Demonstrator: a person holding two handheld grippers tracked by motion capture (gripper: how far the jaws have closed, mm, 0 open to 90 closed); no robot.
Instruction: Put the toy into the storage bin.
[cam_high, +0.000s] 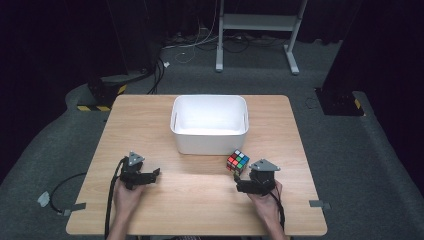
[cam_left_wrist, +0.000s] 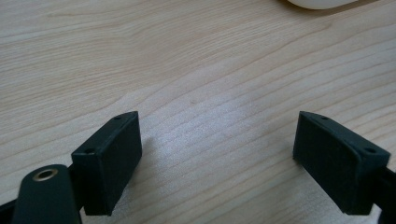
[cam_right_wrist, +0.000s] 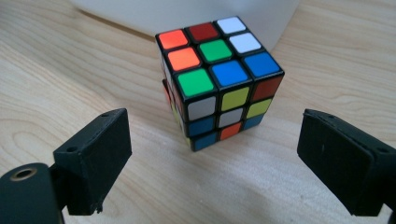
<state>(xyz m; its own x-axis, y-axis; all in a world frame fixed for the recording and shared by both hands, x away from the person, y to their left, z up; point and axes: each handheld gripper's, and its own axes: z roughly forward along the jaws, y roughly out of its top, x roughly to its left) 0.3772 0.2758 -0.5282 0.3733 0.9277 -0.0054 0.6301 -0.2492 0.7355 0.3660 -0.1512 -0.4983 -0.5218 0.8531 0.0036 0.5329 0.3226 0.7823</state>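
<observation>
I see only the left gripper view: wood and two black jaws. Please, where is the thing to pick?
Observer: A cube stands on the table, in front of the right tongs, near the person's right hand.
Operator: Do the right tongs hold it?
Observer: No. In the right gripper view the jaws stand wide open, short of the cube and not touching it.
Operator: What is the white edge at the top of my picture?
Observer: A white bin, just behind the cube. Nothing shows inside it.

Both hands rest low over the table (cam_high: 200, 190): left gripper (cam_high: 156, 172) with jaws wide apart, right gripper (cam_high: 235, 181) likewise spread, both pointing across it.
</observation>
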